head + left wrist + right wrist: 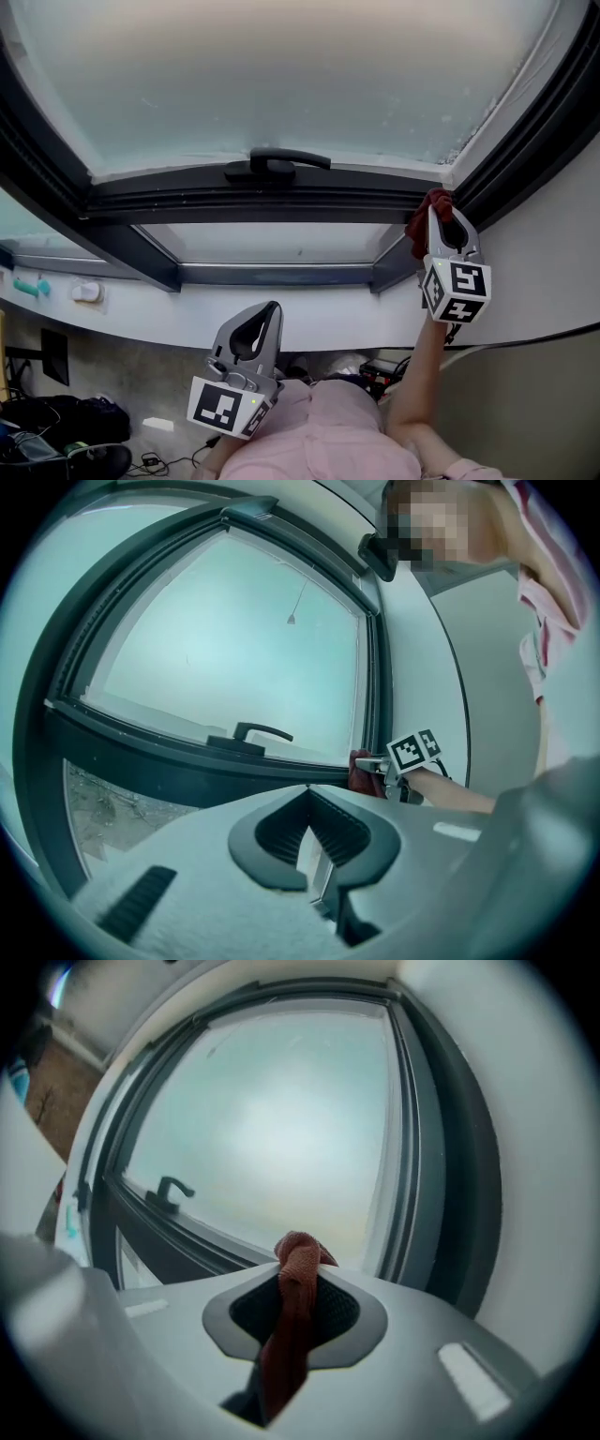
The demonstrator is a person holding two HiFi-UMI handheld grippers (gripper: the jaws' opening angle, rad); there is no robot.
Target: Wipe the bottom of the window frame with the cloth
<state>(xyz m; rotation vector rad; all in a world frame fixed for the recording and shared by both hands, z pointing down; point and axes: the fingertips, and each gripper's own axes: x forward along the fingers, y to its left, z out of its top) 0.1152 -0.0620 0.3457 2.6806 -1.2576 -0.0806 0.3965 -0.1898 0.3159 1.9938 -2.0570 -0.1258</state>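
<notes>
My right hand-held gripper [439,208] pinched the red cloth [418,228], whose bunched end poked past the jaw tips at the right-hand corner of the dark window frame [281,202], on its bottom rail; the window handle [277,165] sat well to the left; my left hand-held gripper [269,317] hung lower, before the white sill [356,314], jaws pressed together on nothing.
</notes>
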